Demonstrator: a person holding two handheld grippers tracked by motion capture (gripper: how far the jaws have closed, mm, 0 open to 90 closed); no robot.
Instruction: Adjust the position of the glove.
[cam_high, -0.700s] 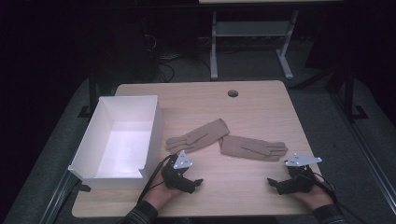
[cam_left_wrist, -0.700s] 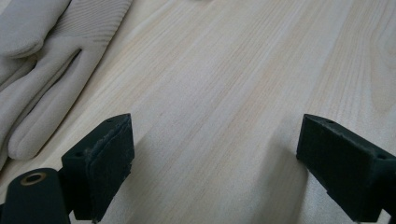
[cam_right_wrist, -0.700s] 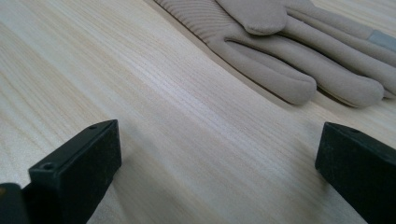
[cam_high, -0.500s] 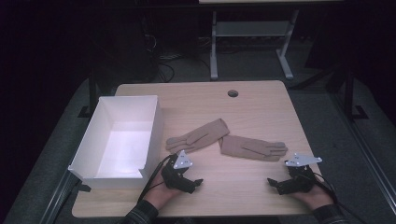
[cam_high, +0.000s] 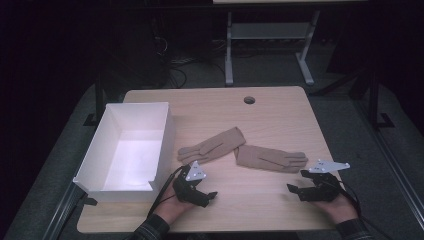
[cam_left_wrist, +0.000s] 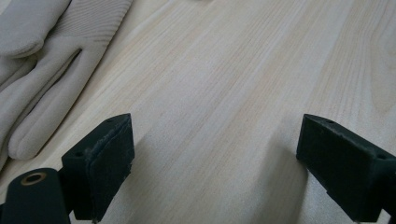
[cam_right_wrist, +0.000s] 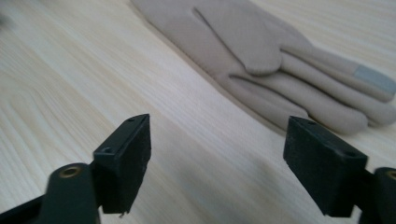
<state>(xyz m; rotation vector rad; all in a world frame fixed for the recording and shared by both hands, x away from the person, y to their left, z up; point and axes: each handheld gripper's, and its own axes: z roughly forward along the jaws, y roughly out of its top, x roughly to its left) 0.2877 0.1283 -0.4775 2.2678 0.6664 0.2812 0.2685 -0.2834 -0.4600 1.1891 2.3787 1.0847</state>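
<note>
Two beige gloves lie flat in the middle of the wooden table (cam_high: 280, 115). The left glove (cam_high: 212, 146) points its fingers left, the right glove (cam_high: 270, 158) points right, and their cuffs meet. My left gripper (cam_high: 205, 196) rests on the table just in front of the left glove, open and empty. In the left gripper view that glove (cam_left_wrist: 42, 60) lies at the upper left, beyond the gripper (cam_left_wrist: 215, 154), whose jaws stand wide apart. My right gripper (cam_high: 296, 181) sits open near the right glove's fingertips. The right gripper view has the glove (cam_right_wrist: 261, 56) ahead of its gripper (cam_right_wrist: 217, 154).
An open white box (cam_high: 95, 160) stands along the table's left side, its inside bare. A round cable hole (cam_high: 249, 100) is near the table's far edge. Bare wood lies between the two grippers at the front edge.
</note>
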